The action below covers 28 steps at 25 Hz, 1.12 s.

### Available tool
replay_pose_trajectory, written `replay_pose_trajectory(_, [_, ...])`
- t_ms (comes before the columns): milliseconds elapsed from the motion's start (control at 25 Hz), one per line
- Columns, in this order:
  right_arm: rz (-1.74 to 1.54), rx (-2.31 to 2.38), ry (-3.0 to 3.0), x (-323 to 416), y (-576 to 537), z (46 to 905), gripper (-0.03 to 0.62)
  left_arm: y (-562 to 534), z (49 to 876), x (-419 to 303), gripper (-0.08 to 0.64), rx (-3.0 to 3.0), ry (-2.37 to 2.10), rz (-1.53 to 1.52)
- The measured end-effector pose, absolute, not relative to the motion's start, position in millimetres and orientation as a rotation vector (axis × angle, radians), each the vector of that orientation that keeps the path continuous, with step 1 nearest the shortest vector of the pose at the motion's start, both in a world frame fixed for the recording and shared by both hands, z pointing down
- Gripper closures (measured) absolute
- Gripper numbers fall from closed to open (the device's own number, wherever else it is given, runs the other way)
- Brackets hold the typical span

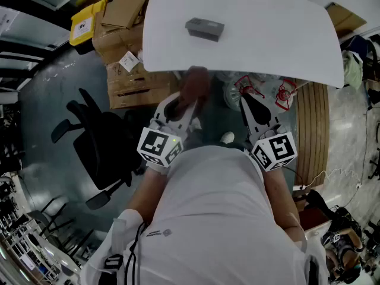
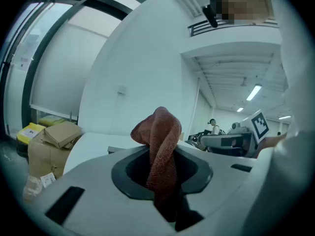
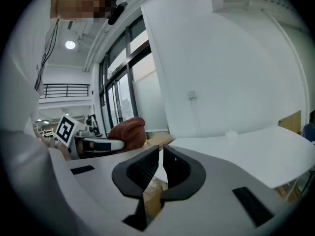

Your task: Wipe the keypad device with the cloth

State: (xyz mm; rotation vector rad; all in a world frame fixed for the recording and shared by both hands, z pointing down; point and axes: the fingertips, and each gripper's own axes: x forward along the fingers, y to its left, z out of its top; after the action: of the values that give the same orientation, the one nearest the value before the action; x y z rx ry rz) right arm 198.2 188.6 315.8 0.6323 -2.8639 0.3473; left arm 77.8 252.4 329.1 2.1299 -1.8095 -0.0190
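Note:
The grey keypad device (image 1: 205, 28) lies on the white table (image 1: 279, 34), well ahead of both grippers. My left gripper (image 1: 186, 104) is held below the table's near edge, shut on a reddish-brown cloth (image 1: 195, 83). In the left gripper view the cloth (image 2: 162, 136) stands up in a twisted bunch from between the jaws of the left gripper (image 2: 162, 173). My right gripper (image 1: 247, 101) is level with the left one, shut and empty. In the right gripper view the jaws of the right gripper (image 3: 158, 167) meet, and the cloth (image 3: 129, 131) shows at the left.
Cardboard boxes (image 1: 127, 70) and a yellow bin (image 1: 88, 21) stand left of the table. A black office chair (image 1: 98, 147) is on the floor at my left. Plastic bags (image 1: 261, 91) lie under the table's near edge, with a wooden panel (image 1: 312, 129) at the right.

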Motion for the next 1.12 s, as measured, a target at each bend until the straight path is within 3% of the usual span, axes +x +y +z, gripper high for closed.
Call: replay_pose_trajectory(1120, [0.360, 0.611, -2.776, 85, 165, 340, 0.551, 260, 367, -39, 0.477, 2.020, -1.780, -0.051])
